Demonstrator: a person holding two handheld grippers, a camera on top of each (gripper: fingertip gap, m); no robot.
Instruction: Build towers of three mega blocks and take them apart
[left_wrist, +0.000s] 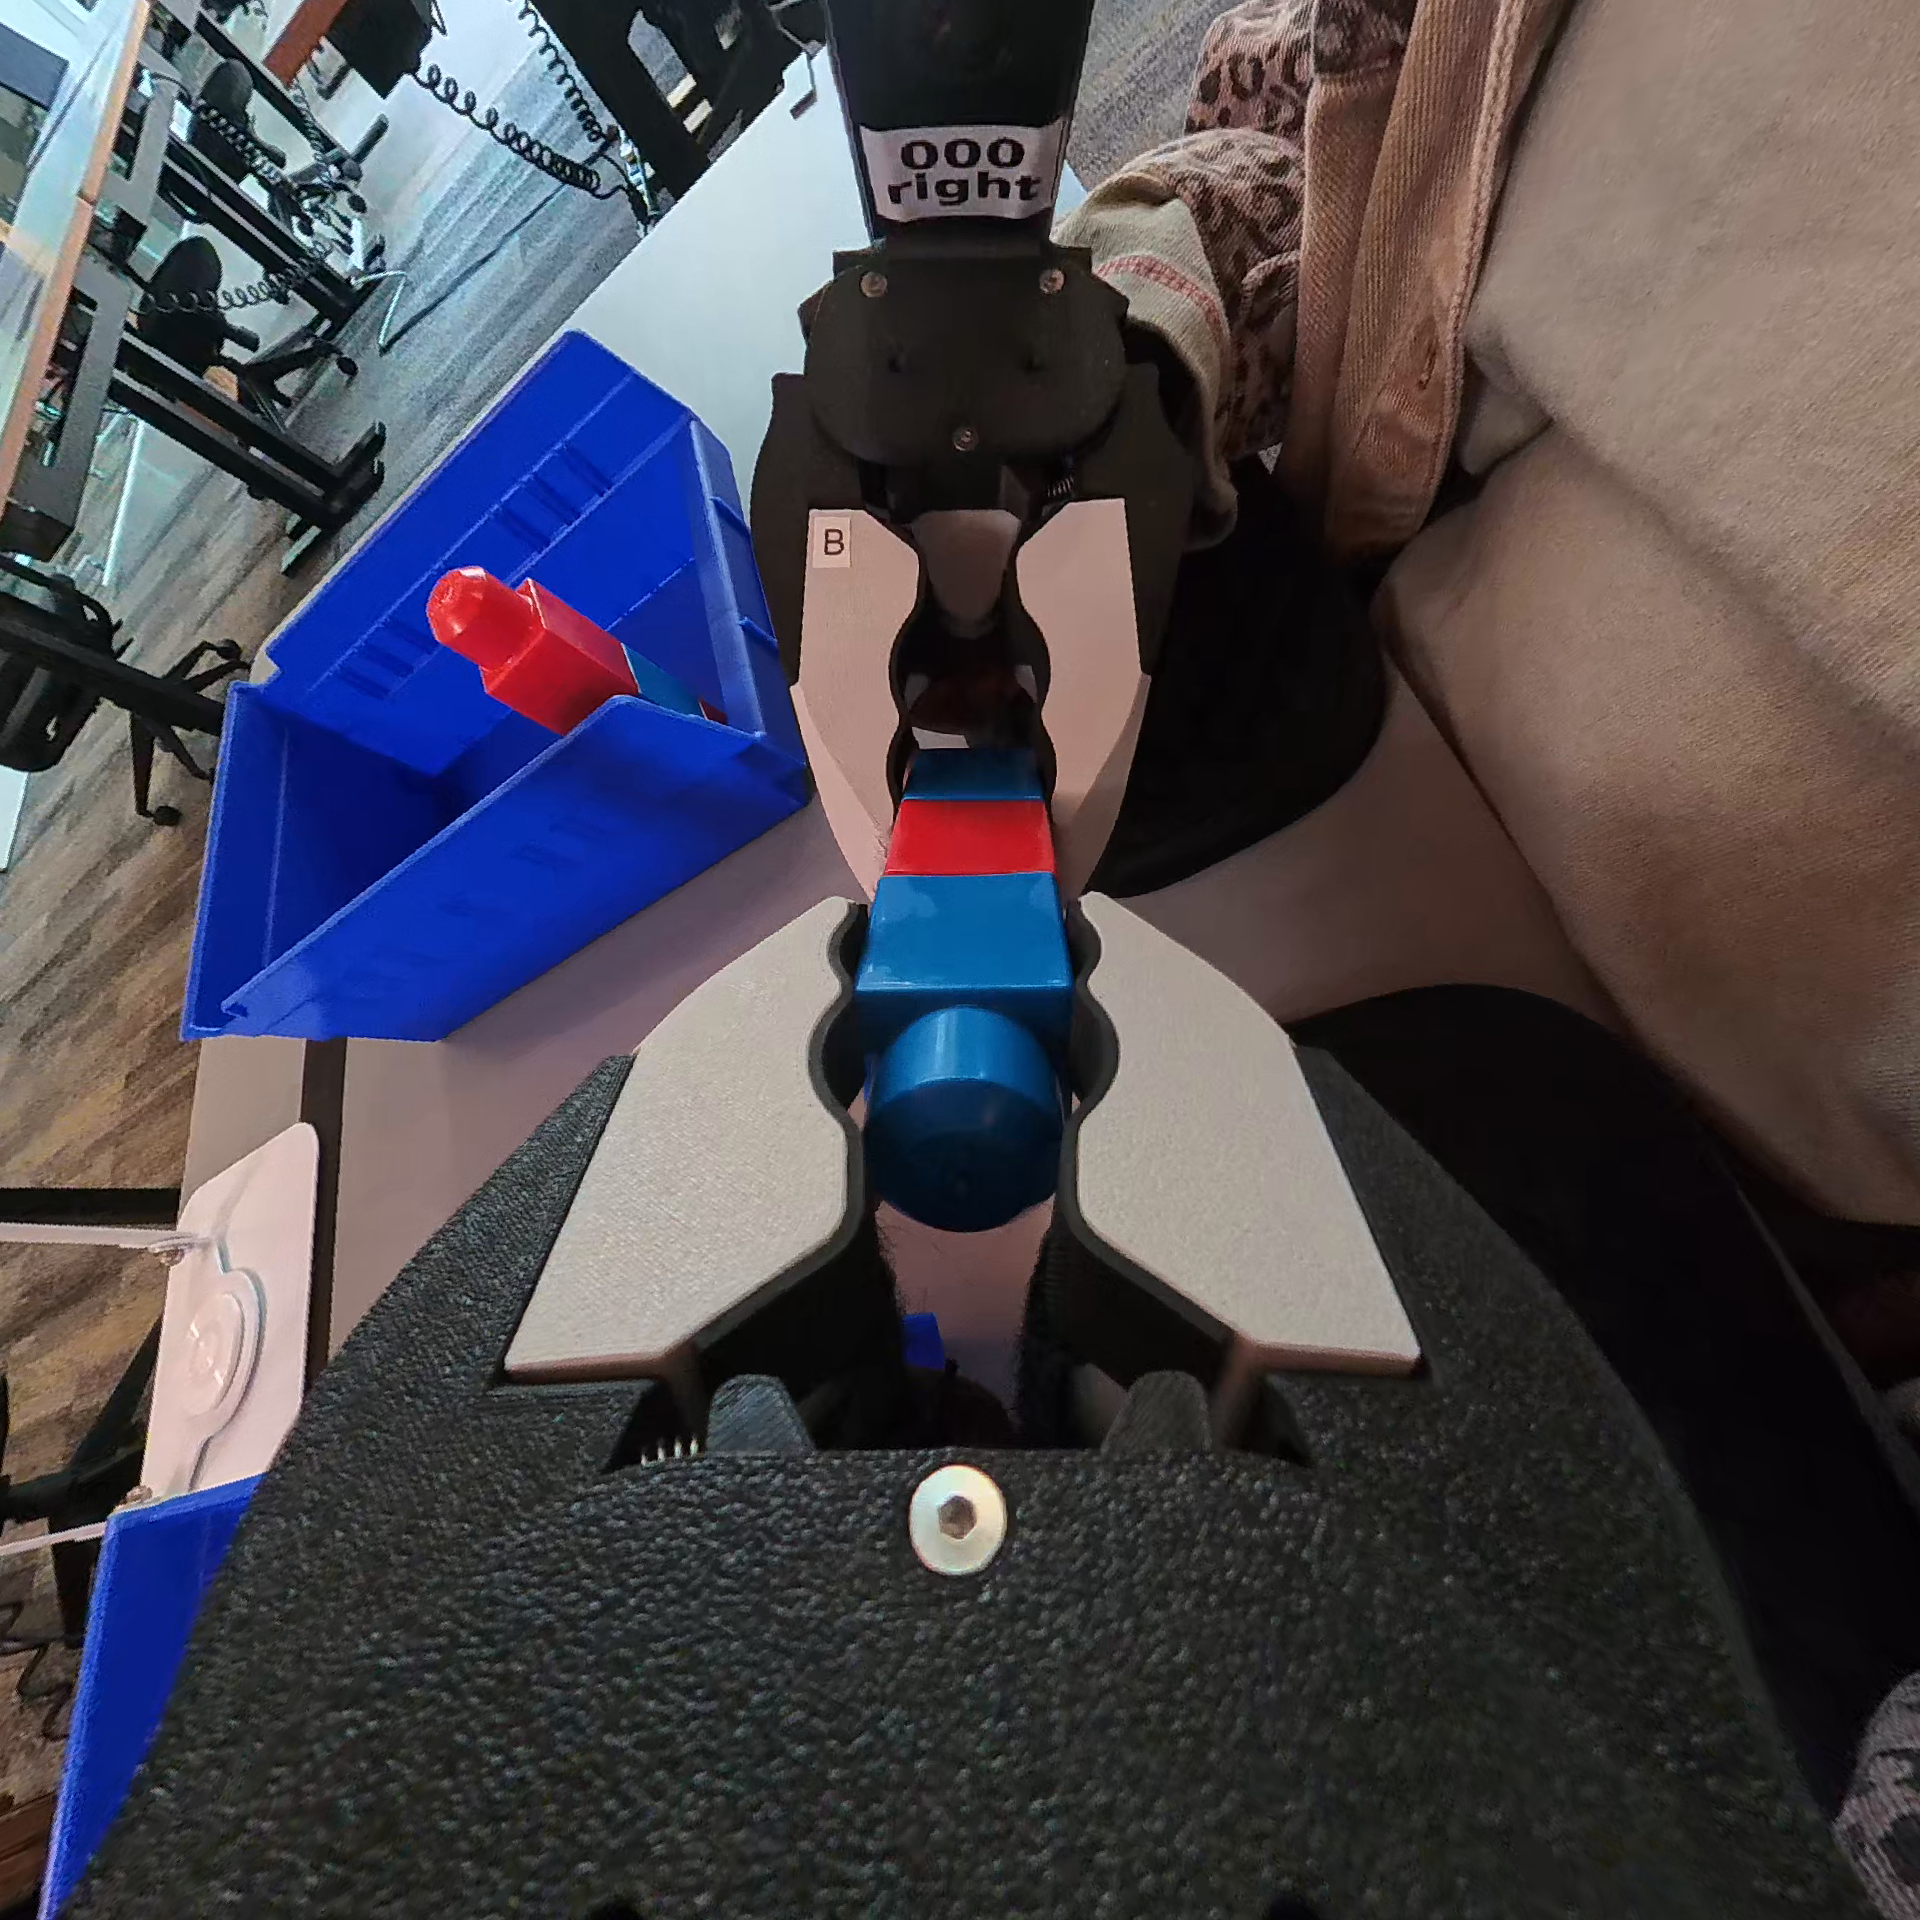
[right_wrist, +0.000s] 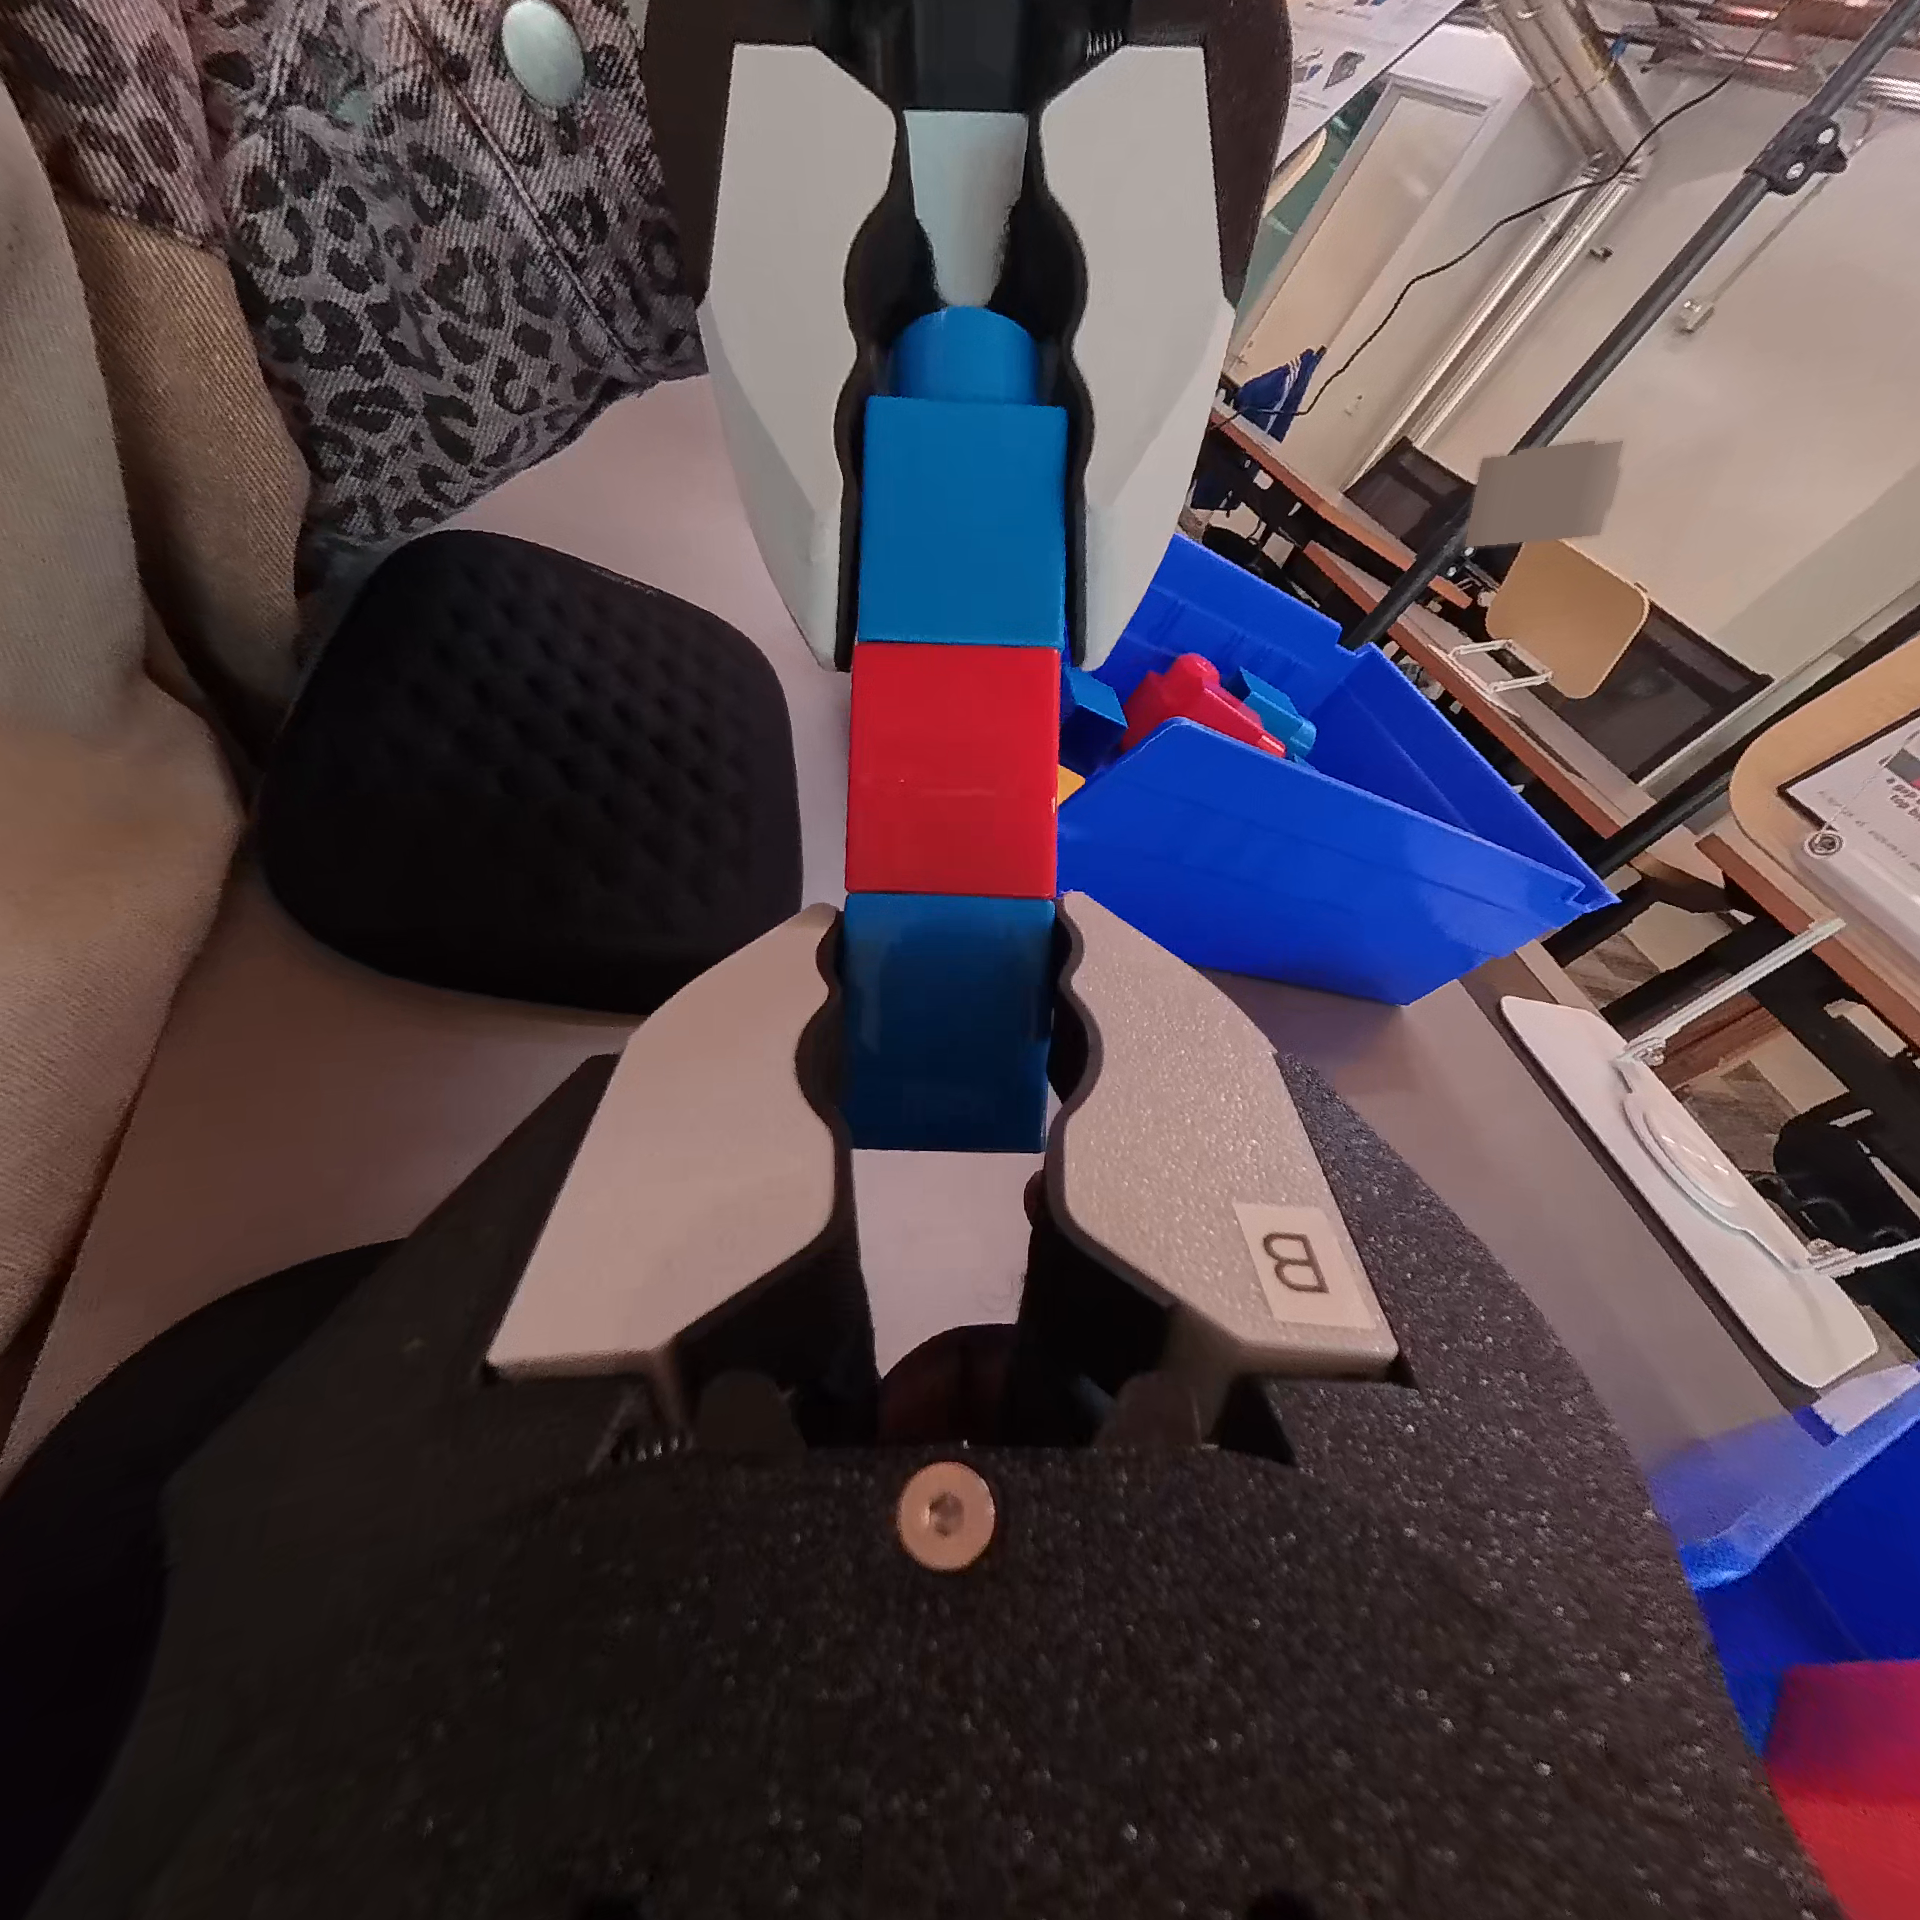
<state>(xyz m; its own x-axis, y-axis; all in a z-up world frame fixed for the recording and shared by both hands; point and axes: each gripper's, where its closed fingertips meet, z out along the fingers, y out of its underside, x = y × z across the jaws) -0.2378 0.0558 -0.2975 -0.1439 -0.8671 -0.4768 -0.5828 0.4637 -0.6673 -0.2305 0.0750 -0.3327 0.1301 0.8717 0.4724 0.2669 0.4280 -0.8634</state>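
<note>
**Three-block tower held at both ends**

The tower (right_wrist: 956, 769) is three joined blocks, blue, red, blue, held in the air above the table (right_wrist: 1351, 1049) between the two grippers, which face each other along its length. The red block (right_wrist: 951, 769) sits in the middle, free of both grippers.

The left gripper (left_wrist: 966, 997) is closed on the blue block with the stud (left_wrist: 961, 1117); its grey fingers (left_wrist: 727, 1122) press the block's sides and the round stud points back at that camera. The right gripper (right_wrist: 940, 1018) is closed on the other blue block (right_wrist: 943, 1023), its fingertips touching the block's two sides. In each wrist view the opposite gripper shows at the far end of the tower, clamped likewise.

Just beside the tower a blue bin (left_wrist: 468, 831) stands on the table, with more red and blue blocks (left_wrist: 540, 649) in it. A black mesh cushion (right_wrist: 520, 769) lies on the other side, next to a person's beige and leopard-print clothing (right_wrist: 416, 260).
</note>
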